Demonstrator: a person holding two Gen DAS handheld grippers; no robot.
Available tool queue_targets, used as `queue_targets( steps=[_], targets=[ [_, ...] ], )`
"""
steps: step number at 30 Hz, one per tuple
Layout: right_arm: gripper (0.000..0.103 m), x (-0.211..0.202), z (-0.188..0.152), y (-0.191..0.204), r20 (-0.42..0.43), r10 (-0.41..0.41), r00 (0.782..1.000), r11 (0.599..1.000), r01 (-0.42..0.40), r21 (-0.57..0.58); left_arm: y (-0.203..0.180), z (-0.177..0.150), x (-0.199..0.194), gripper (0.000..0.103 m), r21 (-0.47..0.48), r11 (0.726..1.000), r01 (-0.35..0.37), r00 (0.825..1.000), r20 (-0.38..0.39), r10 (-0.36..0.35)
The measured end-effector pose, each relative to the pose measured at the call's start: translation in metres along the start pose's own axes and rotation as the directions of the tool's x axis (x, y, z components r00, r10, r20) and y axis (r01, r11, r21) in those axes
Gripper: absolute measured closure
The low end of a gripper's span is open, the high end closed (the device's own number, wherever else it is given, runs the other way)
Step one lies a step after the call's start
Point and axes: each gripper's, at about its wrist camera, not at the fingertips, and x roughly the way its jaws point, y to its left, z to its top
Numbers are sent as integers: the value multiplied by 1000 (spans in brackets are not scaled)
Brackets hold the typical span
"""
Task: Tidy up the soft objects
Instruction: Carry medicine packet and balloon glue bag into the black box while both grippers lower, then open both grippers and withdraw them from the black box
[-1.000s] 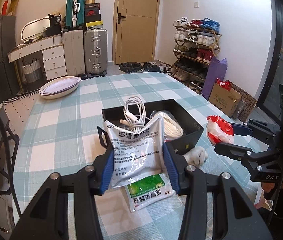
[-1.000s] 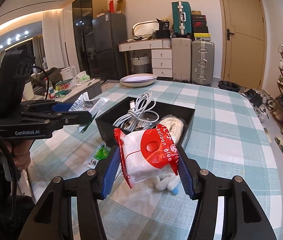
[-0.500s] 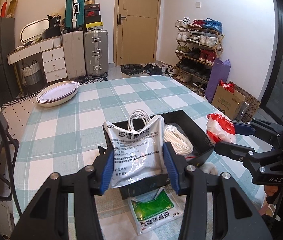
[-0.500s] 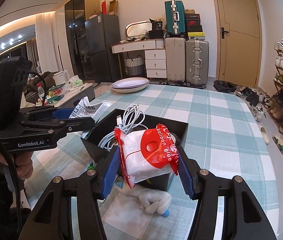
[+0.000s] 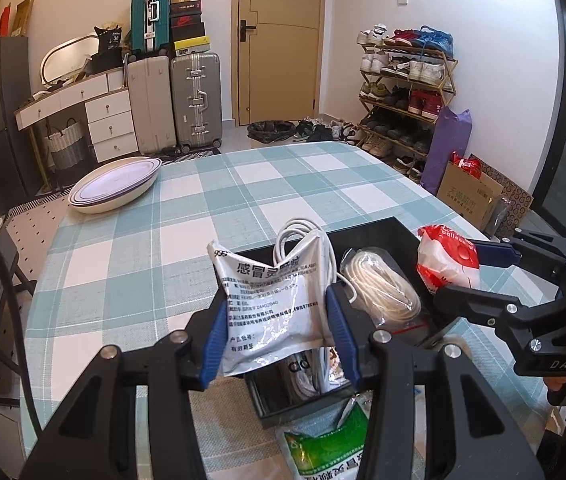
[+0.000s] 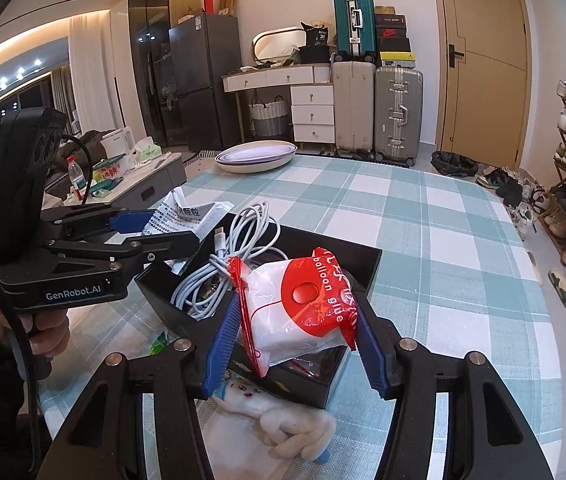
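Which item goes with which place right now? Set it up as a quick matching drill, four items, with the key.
1. silver medicine pouch
2. red-and-white balloon glue bag
3. white cable
4. plush toy

a. inside the black box
b. on the table, in front of the box
c. in the right gripper
d. in the left gripper

Pairs: 1-d, 2-c, 3-a, 4-b

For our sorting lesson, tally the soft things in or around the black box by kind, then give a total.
Packets: 3 (silver packet in the left tongs, red-and-white packet in the right tongs, green packet on the table)
Cable or rope bundles in the black box: 2 (white cable, bagged rope)
Plush toys: 1 (plush toy)
Total: 6
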Motion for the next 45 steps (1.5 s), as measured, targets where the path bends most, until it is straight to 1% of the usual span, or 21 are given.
queue_targets(
  steps=[3,12,15,16,19,20,23,28,30,31,32,33,35,36,37,38,41,42,43,45],
  targets=[
    [47,6,2,-2,-10,-3,1000,1000,3,-6,-1,-1,7,57,4,1000,1,1000,-9,-1],
    [47,25,4,0,-39,-5,999,999,3,-40,-8,-4,14,57,17,999,33,999,-11,-33],
    [47,28,5,2,-43,-6,999,999,4,-46,-12,-6,18,57,21,998,55,998,-29,-55],
    [47,30,6,3,-45,-8,999,999,6,-49,-13,-6,19,58,25,998,57,998,-36,-56],
    [47,33,5,3,-49,-24,999,998,21,-65,-20,-12,27,66,43,997,61,996,-66,-58],
    [47,34,5,2,-51,-27,998,997,24,-68,-22,-13,27,66,56,997,50,997,-56,-47],
    [47,36,5,1,-52,-28,998,997,24,-74,-22,-12,27,66,37,997,72,995,-66,-70],
    [47,38,7,-2,-44,-28,999,997,25,-72,-24,-12,27,65,37,997,75,995,-70,-72],
    [46,37,7,-2,-37,-31,999,997,28,-76,-22,-11,25,62,31,996,79,995,-67,-77],
    [43,36,8,-2,-24,-32,999,996,30,-81,-21,-10,22,56,30,997,76,996,-56,-74],
    [36,34,8,-2,-11,-34,999,996,33,-83,-20,-9,19,47,30,997,73,996,-45,-71],
    [34,32,8,-3,-1,-37,999,996,37,-81,-20,-9,15,44,30,997,68,997,-30,-67],
    [25,27,9,-6,17,-42,999,997,43,-72,-17,-6,8,34,24,998,60,998,-13,-60],
    [24,24,9,-7,23,-49,999,996,51,-69,-16,-5,3,29,21,998,55,998,-8,-55],
    [21,22,8,-7,26,-54,998,996,56,-68,-14,-3,0,16,17,999,48,999,-3,-48],
    [16,19,8,-7,25,-57,998,996,59,-66,-12,-3,-5,8,7,999,34,999,10,-34],
    [8,9,5,-6,19,-66,998,996,67,-56,-6,-5,-16,0,-18,999,31,999,33,-30],
    [3,6,3,-6,21,-67,998,996,68,-50,-4,-6,-18,0,-24,999,29,999,33,-28],
    [1,1,1,-6,23,-69,997,997,70,-42,-3,-8,-22,0,-30,999,23,999,36,-22],
    [1,-5,-2,-5,19,-69,997,997,70,-25,-1,-13,-28,0,-41,999,6,999,40,-4]
  ],
)
